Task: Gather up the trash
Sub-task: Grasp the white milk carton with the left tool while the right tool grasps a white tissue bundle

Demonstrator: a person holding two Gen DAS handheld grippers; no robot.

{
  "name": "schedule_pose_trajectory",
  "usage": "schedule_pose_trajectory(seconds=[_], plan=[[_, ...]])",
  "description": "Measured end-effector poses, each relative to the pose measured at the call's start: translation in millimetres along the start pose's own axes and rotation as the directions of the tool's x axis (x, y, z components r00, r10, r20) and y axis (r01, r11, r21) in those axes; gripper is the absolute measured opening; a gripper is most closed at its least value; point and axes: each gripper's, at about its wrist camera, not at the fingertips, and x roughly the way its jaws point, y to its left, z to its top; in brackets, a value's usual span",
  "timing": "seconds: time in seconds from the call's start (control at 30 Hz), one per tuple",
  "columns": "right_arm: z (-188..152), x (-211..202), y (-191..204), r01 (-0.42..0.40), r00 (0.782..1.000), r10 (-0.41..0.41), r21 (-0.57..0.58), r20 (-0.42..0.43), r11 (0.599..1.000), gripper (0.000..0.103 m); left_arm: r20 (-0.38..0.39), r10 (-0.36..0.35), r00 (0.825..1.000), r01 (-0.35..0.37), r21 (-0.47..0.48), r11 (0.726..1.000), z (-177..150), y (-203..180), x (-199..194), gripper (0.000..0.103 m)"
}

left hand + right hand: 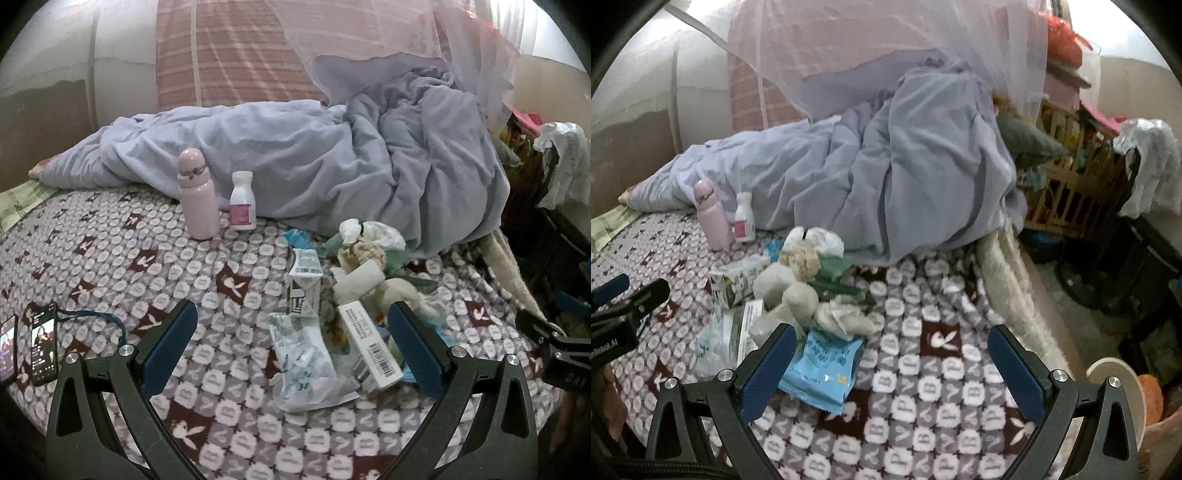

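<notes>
Trash heap (351, 295) on bedspread (147, 258), at 12 o'clock of left gripper (293, 347): uncollected. Right gripper (892, 363): likewise spread, empty. Possible bin (1115, 376) at 4 o'clock.

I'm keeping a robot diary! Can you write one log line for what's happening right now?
task: collect trash | left tool: open, empty | right tool: open, empty | trash pile: on bed | blue wrapper: by right tool | nothing picked up yet

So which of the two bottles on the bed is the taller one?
The plain pink bottle with the rounded cap. The white pill bottle beside it, with a pink label, is shorter.
</notes>
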Motion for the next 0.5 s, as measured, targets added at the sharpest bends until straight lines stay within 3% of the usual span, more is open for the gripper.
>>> schedule_pose_trajectory(seconds=[0.3, 0.5], plan=[[-19, 41, -16, -0.008, 0.983, 0.011, 0.020, -0.185, 1.000, 0.103, -0.050, 0.001, 0.999, -0.001, 0.015, 1.000, -5, 30, 18, 0.102], [-21, 51, -17, -0.099, 0.974, 0.110, 0.067, -0.198, 0.993, 0.103, -0.073, 0.008, 0.997, -0.003, 0.069, 0.998, 6, 30, 29, 0.102]])
